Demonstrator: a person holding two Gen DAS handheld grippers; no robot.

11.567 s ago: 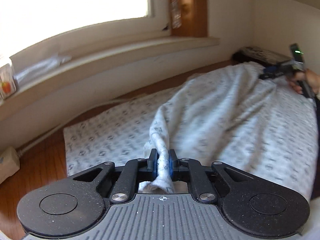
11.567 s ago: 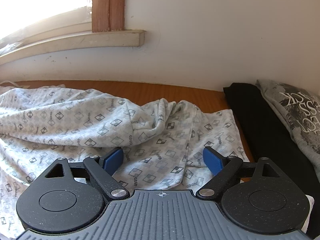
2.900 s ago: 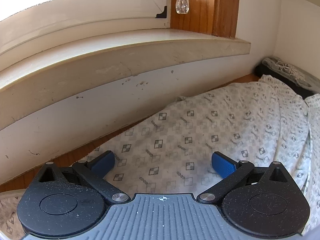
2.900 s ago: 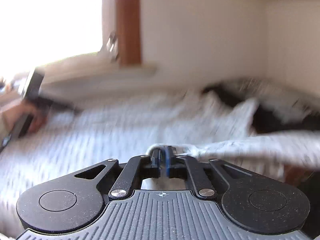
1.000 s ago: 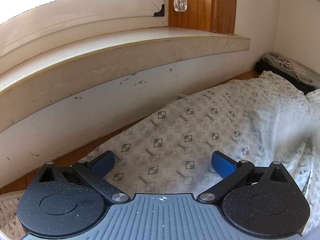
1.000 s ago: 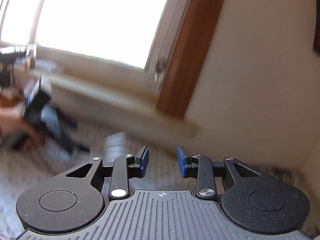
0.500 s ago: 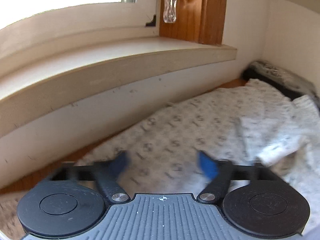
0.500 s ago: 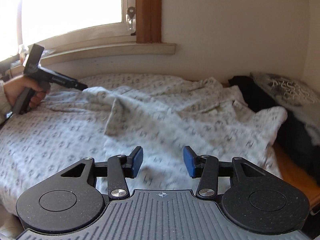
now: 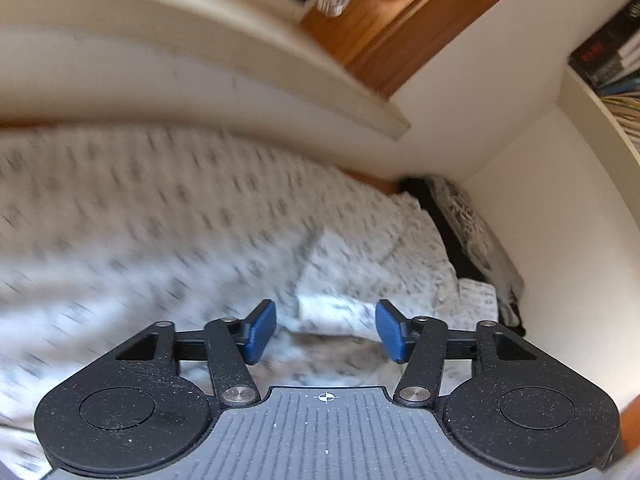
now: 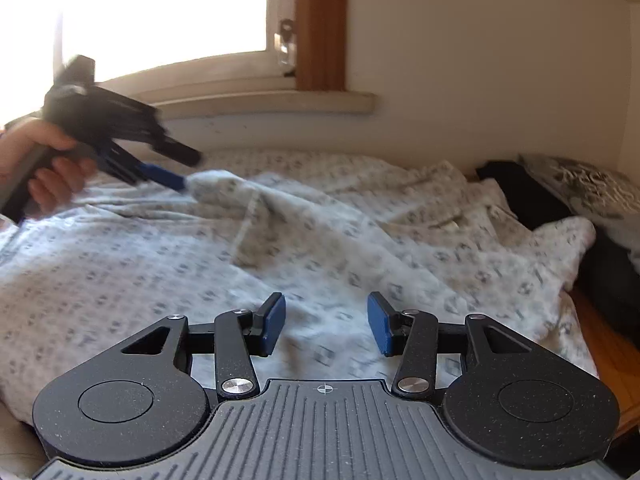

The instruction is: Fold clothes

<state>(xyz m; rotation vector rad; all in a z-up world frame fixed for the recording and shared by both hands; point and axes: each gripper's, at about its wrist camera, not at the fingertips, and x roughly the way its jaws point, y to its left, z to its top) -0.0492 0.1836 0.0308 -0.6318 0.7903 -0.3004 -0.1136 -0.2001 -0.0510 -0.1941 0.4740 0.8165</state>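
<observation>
In the right wrist view, the right gripper (image 10: 326, 326) sits nearest, its blue-padded fingers (image 10: 272, 324) spread apart with nothing between them, above the white patterned garment (image 10: 320, 248). That garment lies spread and rumpled over a wooden surface (image 10: 608, 344), with a fold of cloth raised across its middle. Farther back on the left, a hand (image 10: 44, 168) grips the left gripper (image 10: 172, 178), blurred, its blue tips right at a raised bunch of the cloth; whether they touch it cannot be told from here. To the right, beyond the garment's edge, lie a black garment (image 10: 528, 192) and a grey printed one (image 10: 588, 188), against the white wall (image 10: 480, 60). Behind everything run the window sill (image 10: 280, 102) and the bright window (image 10: 160, 12).

In the left wrist view, tilted and streaked with blur, the left gripper (image 9: 326, 334) has its fingers (image 9: 260, 332) parted, holding nothing, just over a crumpled fold of the patterned garment (image 9: 200, 232). Past it the black and grey clothes (image 9: 468, 220) sit in the corner, below a shelf of books (image 9: 612, 60).
</observation>
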